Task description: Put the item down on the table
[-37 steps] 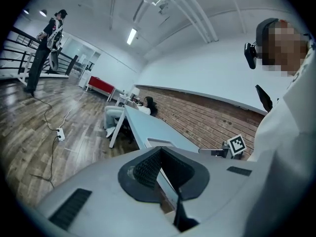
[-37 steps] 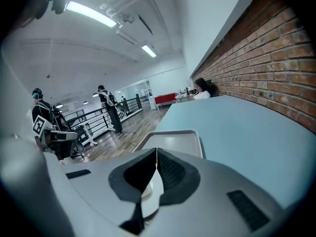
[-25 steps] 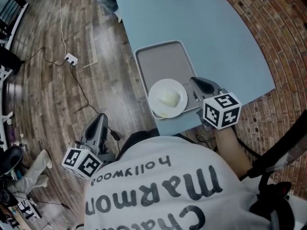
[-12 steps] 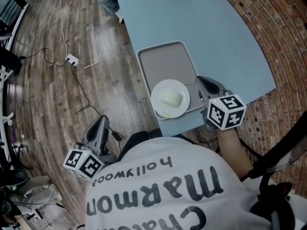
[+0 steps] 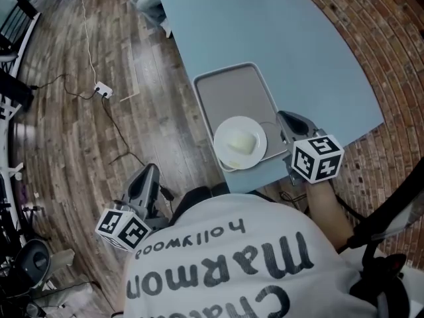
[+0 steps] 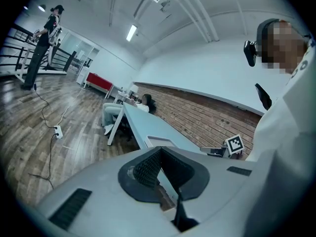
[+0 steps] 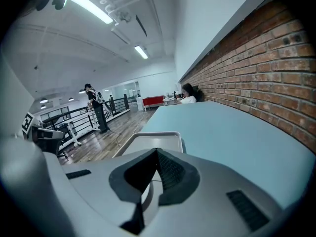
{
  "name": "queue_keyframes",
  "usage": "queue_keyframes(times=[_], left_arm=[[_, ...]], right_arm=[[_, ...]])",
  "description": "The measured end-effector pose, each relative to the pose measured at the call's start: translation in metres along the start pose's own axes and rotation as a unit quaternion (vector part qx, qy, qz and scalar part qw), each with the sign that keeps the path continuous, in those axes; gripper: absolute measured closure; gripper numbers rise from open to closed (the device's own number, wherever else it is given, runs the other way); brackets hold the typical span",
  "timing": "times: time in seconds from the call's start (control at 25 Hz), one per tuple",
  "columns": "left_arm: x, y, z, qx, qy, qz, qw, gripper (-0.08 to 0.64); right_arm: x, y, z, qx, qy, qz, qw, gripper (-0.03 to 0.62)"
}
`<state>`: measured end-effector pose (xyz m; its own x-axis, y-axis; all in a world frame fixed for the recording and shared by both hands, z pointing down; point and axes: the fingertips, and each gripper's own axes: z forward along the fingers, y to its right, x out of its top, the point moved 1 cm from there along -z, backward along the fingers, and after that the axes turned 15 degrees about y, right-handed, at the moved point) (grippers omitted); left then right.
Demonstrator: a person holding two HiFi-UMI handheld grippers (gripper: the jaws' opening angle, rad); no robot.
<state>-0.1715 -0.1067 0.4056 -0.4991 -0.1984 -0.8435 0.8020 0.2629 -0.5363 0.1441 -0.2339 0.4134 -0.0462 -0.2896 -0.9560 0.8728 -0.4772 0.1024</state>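
- Wooden floor (image 5: 79, 144) along the left side, brick wall (image 5: 391, 45) along the right.
- Pale blue table (image 5: 298, 32) between them, tabletop bare past the tray.
- Grey tray (image 5: 232, 88) lying flat along the tabletop's left edge, its near end at the near left corner.
- Right gripper (image 5: 286, 121) at the near right corner of the tray, tips at the tray's rim, close to the tabletop's near edge; jaws fully together, tip against tip; whether the rim is pinched between them cannot be told. Marker cube (image 5: 317, 158) behind it, past the near edge.
- Left gripper (image 5: 150, 172) held out over the floor, well apart from the tabletop's left edge; jaws closed tip to tip with nothing in them. Marker cube (image 5: 124, 228) at its rear.
- White plate (image 5: 228, 156) on the near end of the tray, sticking out a little past the tabletop's near left corner, just beside the right gripper's tips.
- Pale rounded piece of food (image 5: 242, 140) near the middle of the plate.
- White power strip (image 5: 101, 90) on the floor, well left of the table, with a thin cable running from it.
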Motion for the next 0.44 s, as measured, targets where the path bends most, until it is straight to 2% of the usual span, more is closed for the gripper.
queue_keyframes(times=[0.44], left_arm=[[0.000, 0.003, 0.010, -0.001, -0.003, 0.002, 1.0000, 0.554]], right_arm=[[-0.002, 0.013, -0.001, -0.008, -0.002, -0.001, 1.000, 0.583]])
